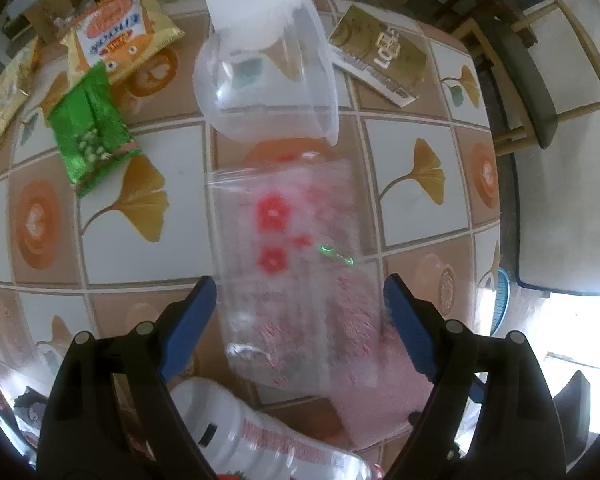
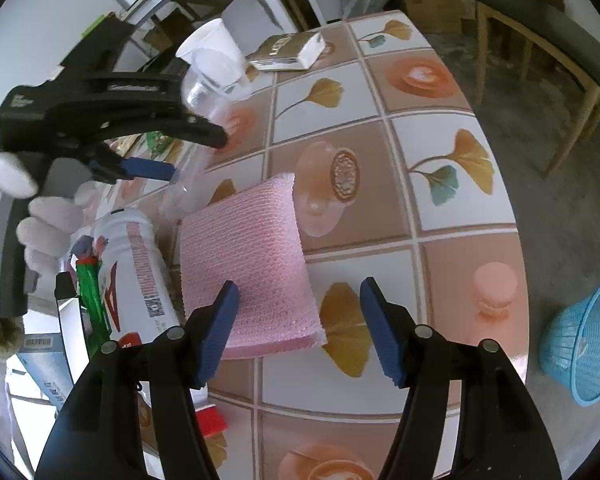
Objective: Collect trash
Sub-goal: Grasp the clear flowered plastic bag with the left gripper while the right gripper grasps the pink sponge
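Trash is spread all over my tiled tabletop (image 1: pixel 112 216) with its ginkgo-leaf and orange flower print. Through the left wrist camera, my left gripper (image 1: pixel 298 316) points down over a clear plastic zip bag printed with red flowers (image 1: pixel 296 248); the blue pads stand wide, one on each side of the bag, and I cannot see them pressing it. Beyond it lie two stacked clear plastic cups (image 1: pixel 266 60) on their side, a gold and white carton (image 1: pixel 380 56), a green foil packet (image 1: pixel 90 128) and an orange and gold snack wrapper (image 1: pixel 120 36). A white plastic bottle with red lettering (image 1: pixel 260 436) lies at the bottom edge.

Only the right wrist camera shows my right gripper (image 2: pixel 296 326), its jaws partly open and holding nothing; its left pad sits over the near corner of a pink foam sheet (image 2: pixel 248 256), but whether it touches I cannot tell. This view also gives me a gloved hand (image 2: pixel 40 216) on the left gripper's handle, and a blue mesh basket (image 2: pixel 584 340) on the floor past the table's right edge. The bottle lies just left of the pink sheet here, beside a green wrapper (image 2: pixel 92 296).
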